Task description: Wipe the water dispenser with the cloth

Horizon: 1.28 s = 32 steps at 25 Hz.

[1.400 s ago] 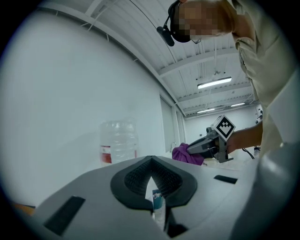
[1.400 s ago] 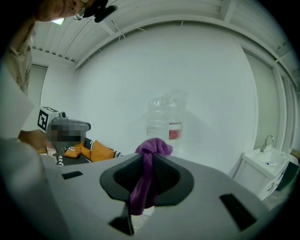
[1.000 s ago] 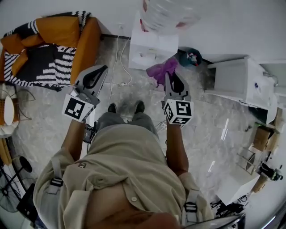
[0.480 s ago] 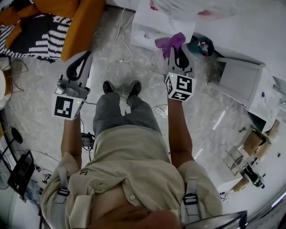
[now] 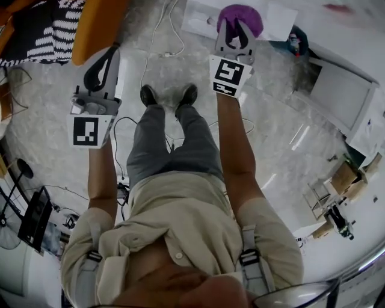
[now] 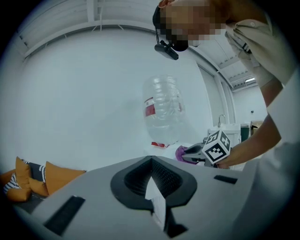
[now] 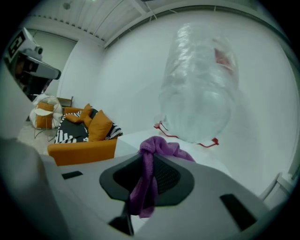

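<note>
In the head view my right gripper (image 5: 236,24) is shut on a purple cloth (image 5: 243,13), bunched over the white top of the water dispenser (image 5: 201,21). In the right gripper view the cloth (image 7: 157,147) hangs knotted between the jaws of my right gripper (image 7: 149,157), just in front of the big clear bottle (image 7: 199,79) on the dispenser top (image 7: 133,138). My left gripper (image 5: 113,49) is shut and holds nothing, out over the floor to the left of the dispenser. Its own view shows the left gripper (image 6: 151,160), the bottle (image 6: 163,110) and the cloth (image 6: 180,152).
An orange sofa (image 5: 93,27) with striped cushions (image 7: 70,126) stands to the left. A white cable (image 5: 159,42) runs across the marble floor. A white cabinet (image 5: 337,90) stands to the right of the dispenser. The person's shoes (image 5: 168,95) are between the grippers.
Both grippers have moved forward. The right one has carried the purple cloth from beside the dispenser to over its top. The left gripper stays shut and empty.
</note>
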Tool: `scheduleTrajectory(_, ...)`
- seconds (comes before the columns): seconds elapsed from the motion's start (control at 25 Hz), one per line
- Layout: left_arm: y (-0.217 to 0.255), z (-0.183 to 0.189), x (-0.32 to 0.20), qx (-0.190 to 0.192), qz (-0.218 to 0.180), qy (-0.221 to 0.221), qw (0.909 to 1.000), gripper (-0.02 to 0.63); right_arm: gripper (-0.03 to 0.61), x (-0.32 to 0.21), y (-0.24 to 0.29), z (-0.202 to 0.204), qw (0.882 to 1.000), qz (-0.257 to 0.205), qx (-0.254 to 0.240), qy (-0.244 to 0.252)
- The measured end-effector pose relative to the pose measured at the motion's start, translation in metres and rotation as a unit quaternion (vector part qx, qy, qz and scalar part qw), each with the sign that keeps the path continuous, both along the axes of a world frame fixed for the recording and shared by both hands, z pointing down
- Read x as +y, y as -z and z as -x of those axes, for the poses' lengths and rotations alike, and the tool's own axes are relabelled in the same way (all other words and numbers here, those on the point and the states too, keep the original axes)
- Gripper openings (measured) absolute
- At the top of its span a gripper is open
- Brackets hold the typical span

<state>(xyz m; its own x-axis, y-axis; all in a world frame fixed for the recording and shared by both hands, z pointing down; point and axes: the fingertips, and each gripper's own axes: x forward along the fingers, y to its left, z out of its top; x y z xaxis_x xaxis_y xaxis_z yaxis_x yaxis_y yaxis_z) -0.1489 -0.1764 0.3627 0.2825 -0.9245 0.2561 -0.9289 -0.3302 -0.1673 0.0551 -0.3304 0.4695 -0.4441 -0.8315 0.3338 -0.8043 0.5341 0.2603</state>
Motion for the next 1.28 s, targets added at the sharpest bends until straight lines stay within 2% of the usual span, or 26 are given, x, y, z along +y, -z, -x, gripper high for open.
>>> scheduleTrajectory(0.08,-0.012,0.007,-0.005,0.011,-0.004,0.021,0.9997,0.015,0.078,0.004,-0.006,0.031,0.999,-0.022,0.008,0.023)
scheduleTrajectory(0.2,-0.017,0.011,-0.022,0.055,-0.029,0.066,0.9959,0.015,0.078,0.008,-0.009,0.064,0.997,-0.051,0.017,0.058)
scheduleTrajectory(0.32,-0.028,0.005,-0.035,0.070,-0.038,0.073,0.9941,0.015,0.077,0.008,-0.013,0.064,0.995,-0.069,0.017,0.073)
scheduleTrajectory(0.44,-0.038,-0.001,-0.042,0.062,-0.044,0.072,0.9945,0.015,0.077,0.009,-0.021,0.034,0.994,-0.080,0.030,0.065)
scheduleTrajectory(0.6,-0.037,-0.008,-0.049,0.059,-0.062,0.078,0.9933,0.015,0.074,0.004,-0.028,-0.043,0.997,-0.067,0.046,-0.005)
scheduleTrajectory(0.72,-0.040,-0.023,-0.052,0.059,-0.065,0.061,0.9943,0.015,0.074,-0.003,-0.028,-0.092,0.993,-0.083,0.075,-0.046)
scheduleTrajectory(0.8,-0.042,-0.031,-0.051,0.060,-0.064,0.049,0.9949,0.015,0.074,-0.007,-0.025,-0.108,0.991,-0.102,0.067,-0.063)
scheduleTrajectory(0.88,-0.042,-0.034,-0.049,0.063,-0.064,0.042,0.9951,0.015,0.074,-0.008,-0.024,-0.111,0.990,-0.098,0.053,-0.081)
scheduleTrajectory(1.08,-0.041,-0.020,-0.039,0.063,-0.063,0.045,0.9950,0.015,0.075,-0.005,-0.022,-0.080,0.990,-0.087,-0.002,-0.108)
scheduleTrajectory(1.16,-0.042,-0.007,-0.033,0.064,-0.063,0.052,0.9946,0.015,0.075,0.000,-0.021,-0.052,0.992,-0.088,-0.011,-0.090)
scheduleTrajectory(1.28,-0.051,0.003,-0.029,0.066,-0.062,0.061,0.9940,0.015,0.075,0.008,-0.033,0.004,0.997,-0.070,0.009,-0.030)
